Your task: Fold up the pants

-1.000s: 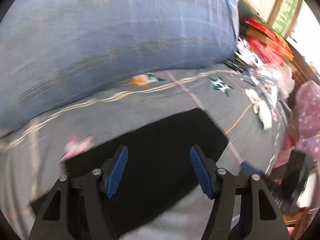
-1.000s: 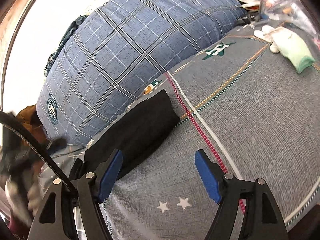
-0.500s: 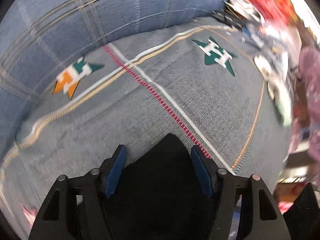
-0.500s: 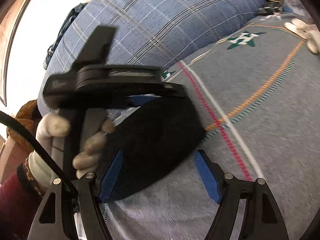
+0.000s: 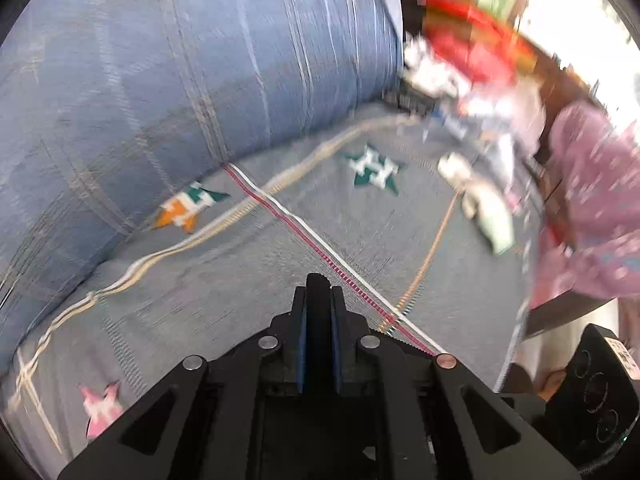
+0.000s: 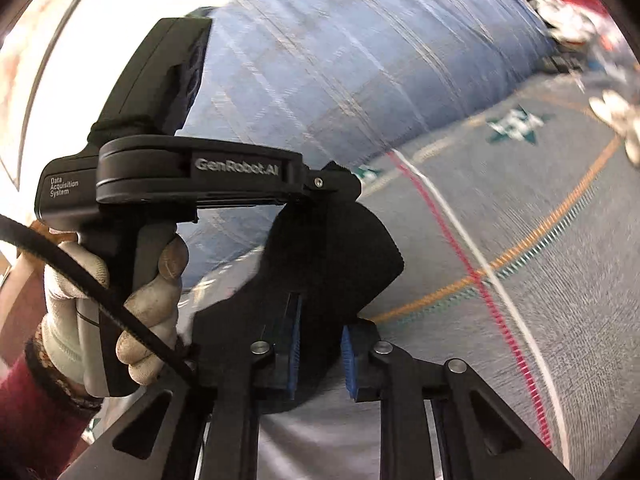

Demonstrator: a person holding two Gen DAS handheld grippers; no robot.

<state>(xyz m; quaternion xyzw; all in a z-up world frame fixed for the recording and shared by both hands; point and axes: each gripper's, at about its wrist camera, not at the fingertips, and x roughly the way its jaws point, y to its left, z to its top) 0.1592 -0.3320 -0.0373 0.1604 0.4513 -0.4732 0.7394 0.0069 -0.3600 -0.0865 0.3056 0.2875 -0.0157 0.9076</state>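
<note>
Both tongs clamped on the black pants [image 6: 336, 256], which lie on the grey bedspread [image 6: 540, 264] in front of the pillow. Right tongs [image 6: 320, 354] have just been closing, blue pads now pressing a bunched fold of the cloth; a second ago they stood wide over bare bedspread. Left tongs [image 5: 319, 344] have just snapped closed too, a thin black edge of pants pinched between the pads; half a second ago the cloth lay loose between open fingers. From the right wrist view the left tongs [image 6: 340, 186] bite the far edge of the pants, gloved hand [image 6: 136, 312] on the grip, blocking part of the big blue checked pillow [image 5: 180, 80]. Further off, white socks [image 5: 476, 200], pink cloth [image 5: 596, 208], red clutter [image 5: 472, 40], all blurred.
</note>
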